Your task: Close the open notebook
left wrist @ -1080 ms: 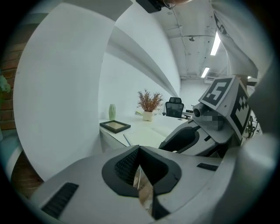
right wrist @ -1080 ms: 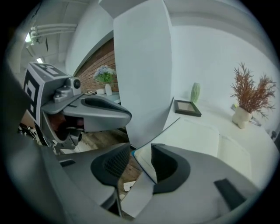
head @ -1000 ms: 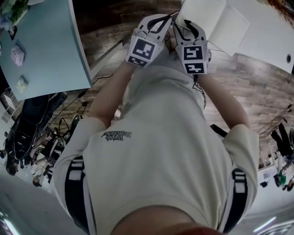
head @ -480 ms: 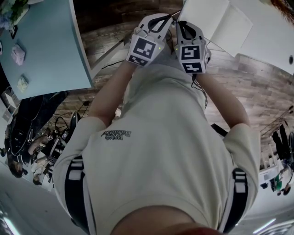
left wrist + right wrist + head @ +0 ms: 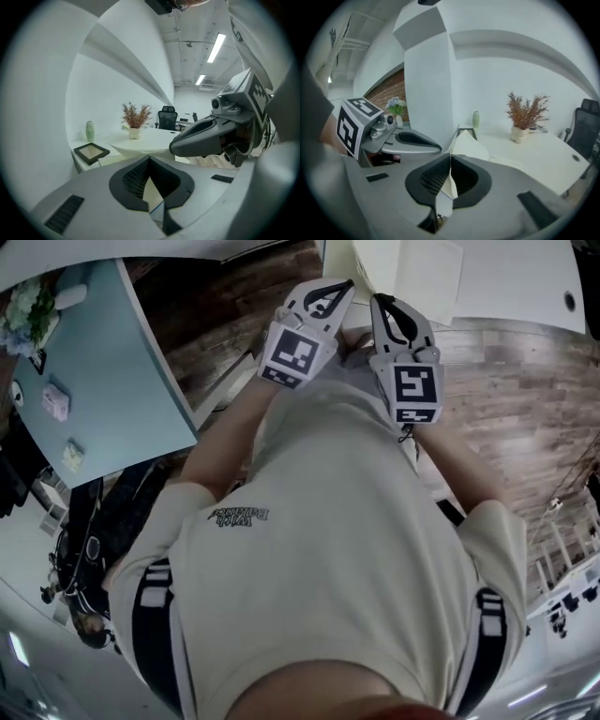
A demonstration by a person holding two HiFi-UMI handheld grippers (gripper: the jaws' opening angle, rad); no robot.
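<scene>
In the head view the open notebook [image 5: 412, 273], with cream pages, lies on the white table [image 5: 525, 277] at the top edge. Both grippers reach forward to its near edge, side by side. My left gripper [image 5: 330, 289] is on the left and my right gripper [image 5: 384, 307] is just beside it. In the right gripper view the right gripper [image 5: 451, 160] is shut on a cream page [image 5: 468, 144] that rises beyond the pads. In the left gripper view the left gripper [image 5: 150, 163] is shut with a thin cream sheet edge [image 5: 153, 191] pinched between its pads.
A light blue table [image 5: 103, 352] stands at the left over wood flooring [image 5: 506, 399]. On the white table farther off stand a potted dry plant [image 5: 526, 117], a green vase [image 5: 476, 118] and a dark picture frame [image 5: 91, 151]. An office chair [image 5: 167, 116] sits behind it.
Both grippers have risen and shifted a little towards the table. The right gripper now sits lower right of the left one. The notebook lies nearer the picture's top.
</scene>
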